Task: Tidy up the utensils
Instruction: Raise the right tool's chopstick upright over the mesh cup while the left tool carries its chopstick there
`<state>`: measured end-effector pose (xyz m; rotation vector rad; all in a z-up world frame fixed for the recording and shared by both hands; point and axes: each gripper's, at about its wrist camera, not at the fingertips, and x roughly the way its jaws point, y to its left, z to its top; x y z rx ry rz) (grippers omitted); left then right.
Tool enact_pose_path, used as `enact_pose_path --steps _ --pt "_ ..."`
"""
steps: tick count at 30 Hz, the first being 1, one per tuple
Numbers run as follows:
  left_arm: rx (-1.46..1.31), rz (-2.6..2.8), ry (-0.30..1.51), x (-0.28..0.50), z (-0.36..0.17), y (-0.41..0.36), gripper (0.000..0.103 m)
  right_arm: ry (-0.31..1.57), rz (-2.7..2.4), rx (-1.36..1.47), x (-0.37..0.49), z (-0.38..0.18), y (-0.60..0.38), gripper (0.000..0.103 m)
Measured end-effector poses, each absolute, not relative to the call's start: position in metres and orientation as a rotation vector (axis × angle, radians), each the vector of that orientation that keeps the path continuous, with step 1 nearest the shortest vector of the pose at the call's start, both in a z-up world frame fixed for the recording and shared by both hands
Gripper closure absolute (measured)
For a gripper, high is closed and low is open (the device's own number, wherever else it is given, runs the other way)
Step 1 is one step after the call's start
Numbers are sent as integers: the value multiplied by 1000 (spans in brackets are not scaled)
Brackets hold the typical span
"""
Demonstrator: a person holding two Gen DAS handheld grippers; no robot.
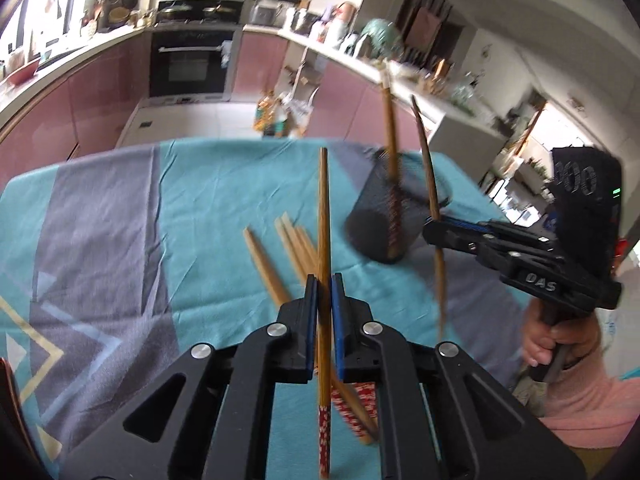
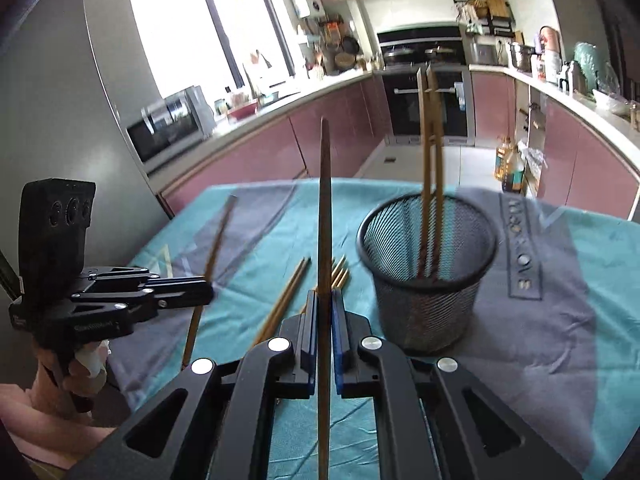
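My left gripper (image 1: 324, 280) is shut on a wooden chopstick (image 1: 323, 208) with a red patterned end, held nearly upright above the table. My right gripper (image 2: 324, 294) is shut on another chopstick (image 2: 325, 200), also upright. Each gripper shows in the other's view: the right one (image 1: 434, 232) beside the holder, the left one (image 2: 204, 290) at the left edge. A black mesh holder (image 2: 424, 264) stands on the cloth with two chopsticks (image 2: 430, 140) in it. Several loose chopsticks (image 1: 292, 252) lie on the cloth between the grippers.
A teal and grey tablecloth (image 1: 120, 220) covers the table. Behind it run pink kitchen cabinets (image 2: 280, 148), an oven (image 1: 188, 64) and a crowded counter. A person's hands in pink sleeves (image 1: 580, 380) hold the gripper handles.
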<state>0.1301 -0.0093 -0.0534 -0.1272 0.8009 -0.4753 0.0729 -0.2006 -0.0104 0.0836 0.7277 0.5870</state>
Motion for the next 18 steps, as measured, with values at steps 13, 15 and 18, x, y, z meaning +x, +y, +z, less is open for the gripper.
enact_pose_path --steps 13,15,18 --pt "-174 -580 619 124 22 -19 96 573 559 116 73 37 -231 97" --pt "-176 -582 596 129 30 -24 96 549 552 120 76 45 -236 97" --pt "-179 -592 568 139 42 -34 96 514 533 119 80 56 -243 97"
